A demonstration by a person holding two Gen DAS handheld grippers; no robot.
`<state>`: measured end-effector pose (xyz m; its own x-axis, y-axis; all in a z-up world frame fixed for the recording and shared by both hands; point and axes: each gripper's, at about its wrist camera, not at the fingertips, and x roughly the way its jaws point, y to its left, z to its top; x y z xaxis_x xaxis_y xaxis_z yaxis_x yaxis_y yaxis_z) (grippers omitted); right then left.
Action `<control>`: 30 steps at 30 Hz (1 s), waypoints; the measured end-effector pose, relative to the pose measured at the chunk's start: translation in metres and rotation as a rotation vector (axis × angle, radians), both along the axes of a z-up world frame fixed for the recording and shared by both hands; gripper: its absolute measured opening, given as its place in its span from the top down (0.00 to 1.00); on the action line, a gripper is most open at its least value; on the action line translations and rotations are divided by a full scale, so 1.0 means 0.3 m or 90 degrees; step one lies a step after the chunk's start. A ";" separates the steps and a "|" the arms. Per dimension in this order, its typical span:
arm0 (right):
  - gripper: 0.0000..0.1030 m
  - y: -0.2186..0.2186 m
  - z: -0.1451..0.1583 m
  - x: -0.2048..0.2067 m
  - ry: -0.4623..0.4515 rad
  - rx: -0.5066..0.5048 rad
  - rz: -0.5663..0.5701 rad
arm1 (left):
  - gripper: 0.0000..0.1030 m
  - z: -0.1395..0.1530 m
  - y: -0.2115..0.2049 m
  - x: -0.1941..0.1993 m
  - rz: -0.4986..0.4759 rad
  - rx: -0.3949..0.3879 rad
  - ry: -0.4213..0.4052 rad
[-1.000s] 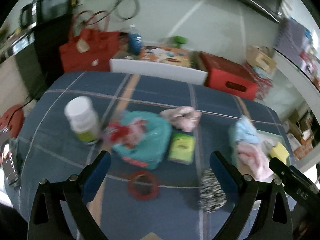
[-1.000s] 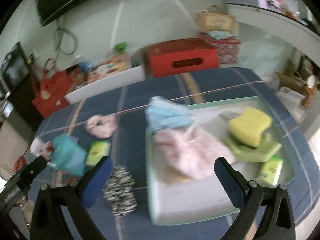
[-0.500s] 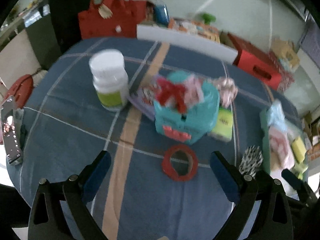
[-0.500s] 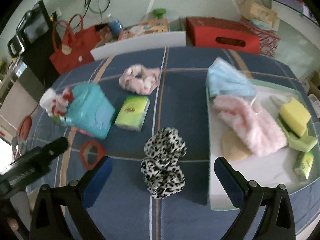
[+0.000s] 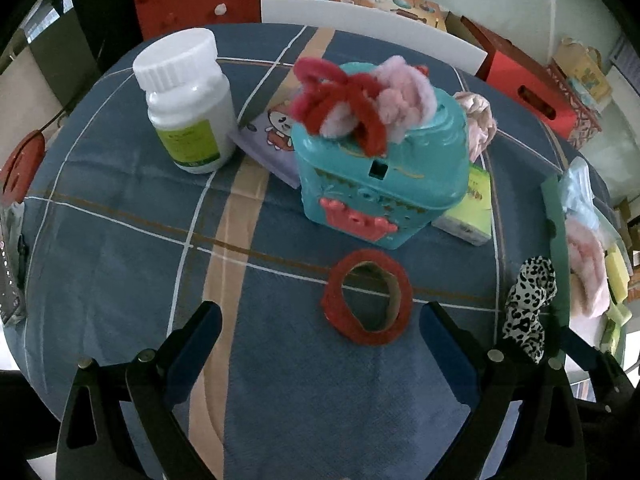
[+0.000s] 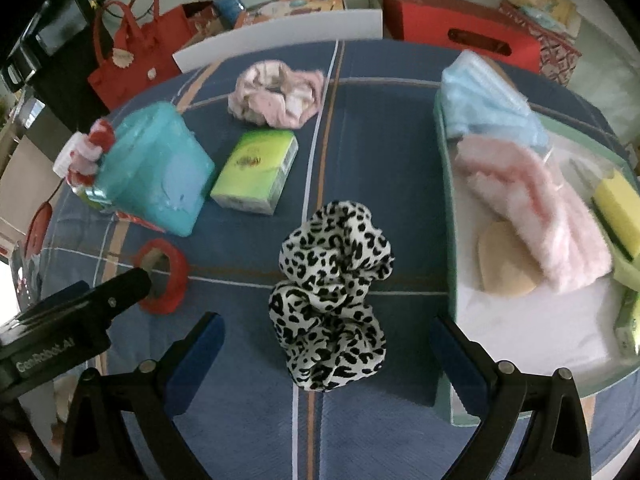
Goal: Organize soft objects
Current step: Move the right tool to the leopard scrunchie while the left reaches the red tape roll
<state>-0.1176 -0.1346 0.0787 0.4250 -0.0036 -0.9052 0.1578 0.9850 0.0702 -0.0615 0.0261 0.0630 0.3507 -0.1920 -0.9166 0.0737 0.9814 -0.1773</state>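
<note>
A leopard-print scrunchie (image 6: 332, 296) lies on the blue plaid cloth directly ahead of my open right gripper (image 6: 322, 340), its near end between the fingers. It shows at the right in the left wrist view as the leopard scrunchie (image 5: 528, 304). The green tray (image 6: 444, 184) at right holds a blue face mask (image 6: 484, 96), a pink fluffy cloth (image 6: 536, 196) and a yellow sponge (image 6: 620, 208). A pink scrunchie (image 6: 276, 94) lies farther back. My open left gripper (image 5: 320, 340) hovers just short of a red tape ring (image 5: 366, 296), in front of a teal box (image 5: 380, 176) topped with red and pink pipe cleaners (image 5: 352, 100).
A white pill bottle (image 5: 188, 104) stands left of the teal box, with a purple cartoon card (image 5: 272, 136) between them. A green tissue pack (image 6: 256, 170) lies beside the box. Red bag (image 6: 132, 56), red box (image 6: 460, 32) and a white board (image 6: 280, 44) sit beyond the table.
Both grippers have moved down and closer to the table. The right one swung left from the tray toward the leopard scrunchie; the left one advanced toward the red ring and teal box.
</note>
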 end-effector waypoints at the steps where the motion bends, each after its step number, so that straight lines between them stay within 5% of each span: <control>1: 0.00 0.004 -0.004 0.003 0.002 -0.005 0.002 | 0.04 -0.003 -0.002 0.001 -0.001 0.001 0.001; 8: 0.00 0.035 -0.020 0.020 0.010 -0.041 0.017 | 0.04 -0.037 -0.066 0.028 -0.035 -0.008 0.024; 27: 0.01 0.054 -0.033 0.030 0.005 -0.016 0.033 | 0.04 -0.105 -0.115 0.067 -0.021 0.031 0.043; 30: 0.08 0.035 -0.037 0.035 0.000 -0.011 0.028 | 0.12 -0.119 -0.136 0.072 -0.027 0.020 0.049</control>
<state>-0.1070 -0.1242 0.0675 0.4250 -0.0002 -0.9052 0.1147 0.9919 0.0537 -0.0398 -0.0148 0.0273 0.2710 -0.1760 -0.9464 0.1020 0.9828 -0.1536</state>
